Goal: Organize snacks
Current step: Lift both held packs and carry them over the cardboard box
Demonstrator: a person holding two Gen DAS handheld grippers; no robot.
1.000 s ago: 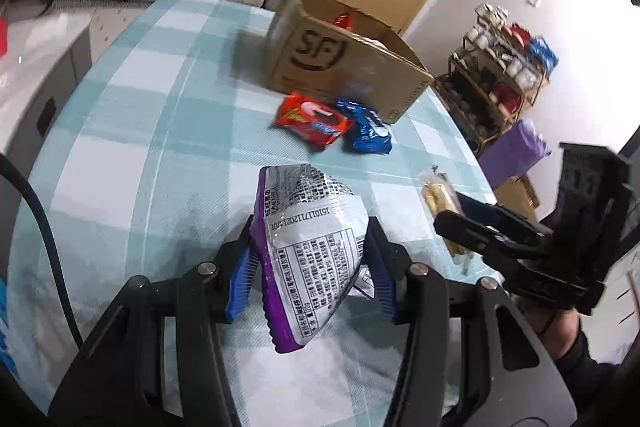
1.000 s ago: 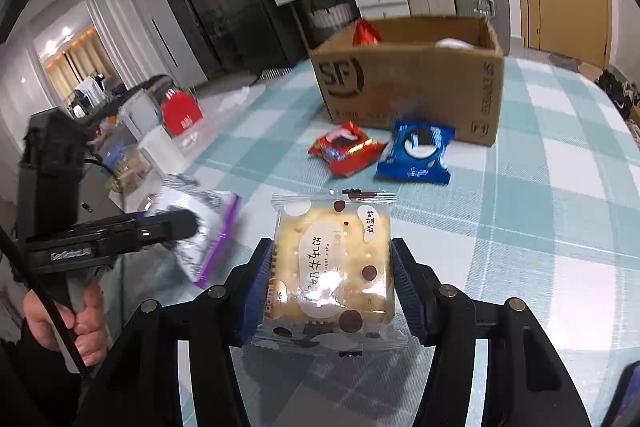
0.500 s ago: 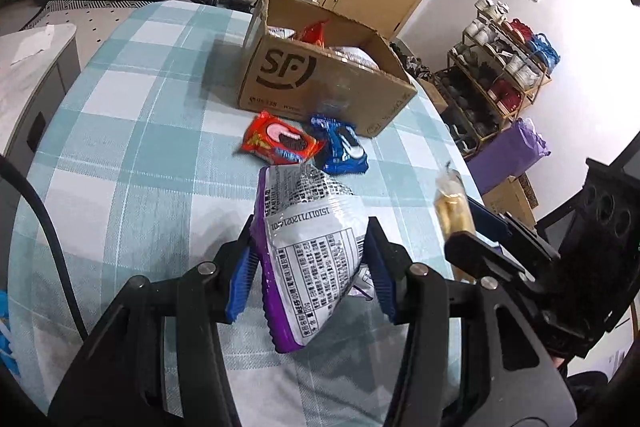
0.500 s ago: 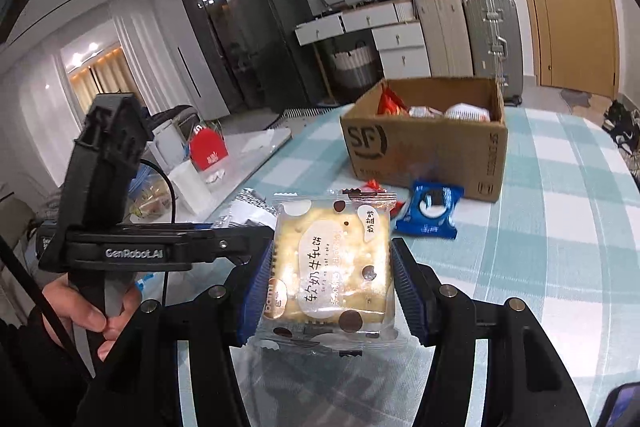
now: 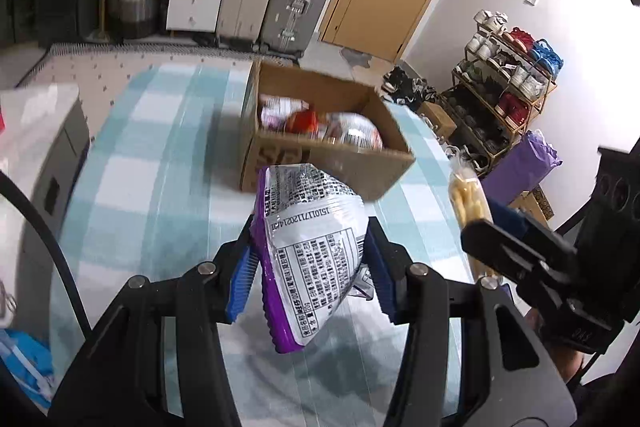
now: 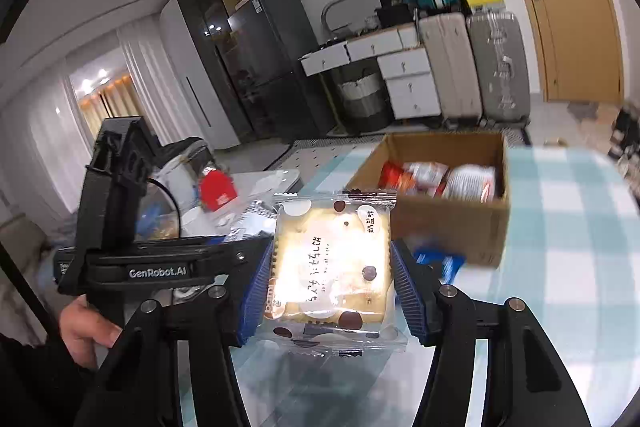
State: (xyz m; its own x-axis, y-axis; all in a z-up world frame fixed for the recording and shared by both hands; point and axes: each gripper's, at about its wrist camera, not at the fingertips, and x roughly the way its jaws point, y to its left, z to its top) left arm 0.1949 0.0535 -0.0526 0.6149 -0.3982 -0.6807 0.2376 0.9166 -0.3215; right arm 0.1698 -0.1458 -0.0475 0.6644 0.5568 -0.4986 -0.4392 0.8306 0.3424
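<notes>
While open, cardboard box (image 6: 448,223) holds snack packets (image 6: 436,179).

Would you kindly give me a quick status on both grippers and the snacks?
Left gripper shut on purple-and-silver snack bag. Right gripper shut on cracker pack. Cardboard box ahead, open, partly filled. Nothing blocking.

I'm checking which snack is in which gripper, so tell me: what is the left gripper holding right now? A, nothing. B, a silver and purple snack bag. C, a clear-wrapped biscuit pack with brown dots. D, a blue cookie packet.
B: in the left wrist view the left gripper is shut on the silver and purple snack bag, its blue pads pressing both sides, short of the cardboard box.
</notes>
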